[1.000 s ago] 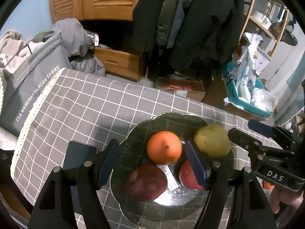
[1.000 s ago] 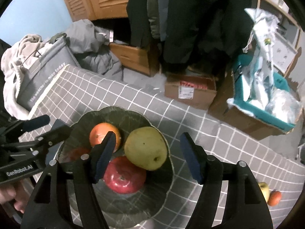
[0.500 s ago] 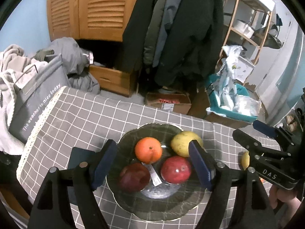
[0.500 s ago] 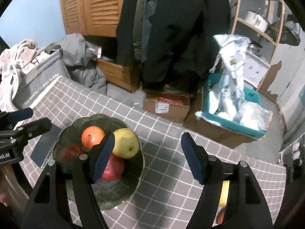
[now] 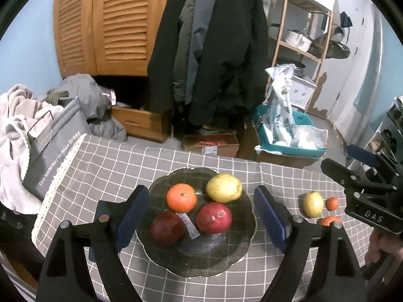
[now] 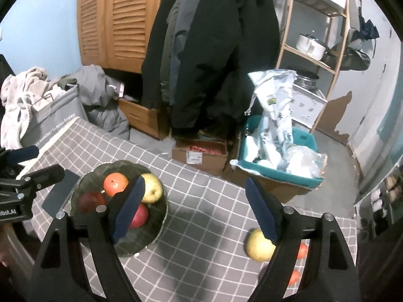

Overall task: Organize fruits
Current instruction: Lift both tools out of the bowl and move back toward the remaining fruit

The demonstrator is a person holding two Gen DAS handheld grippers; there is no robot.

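a: what fruit is in the dish?
b: four pieces sit in the dark glass plate (image 5: 226, 259) with a scalloped rim, on the grey checked surface (image 5: 121, 166). at the far side lie an orange (image 5: 181, 197) and a yellow-green pear (image 5: 224, 187) with brown specks. nearer lie a dark red apple (image 5: 167, 228) and a brighter red apple (image 5: 214, 217). a white sticker tag shows between the two red ones.

a: do they touch?
b: the orange and the pear sit just beside each other, and the bright red apple lies close under both. whether they touch i cannot tell.

a: anything outside the plate?
b: yes, to the right of it on the surface, well apart from the plate: a small yellow fruit (image 5: 313, 204), a small orange fruit (image 5: 332, 203) just beside it, and another orange one (image 5: 330, 220) nearer, partly hidden behind a claw arm.

a: and the claws?
b: the left claw (image 5: 201, 216) has its jaws apart; they have just been opening, and nothing is between the blue pads, with the plate seen beyond them. the right claw (image 6: 194, 210) is also spread wide, just been opening, gripping nothing. in its view the yellow fruit (image 6: 260, 245) peeks from behind its right pad.

a: what else is on the surface?
b: a dark flat slab (image 6: 60, 191) lies left of the plate.
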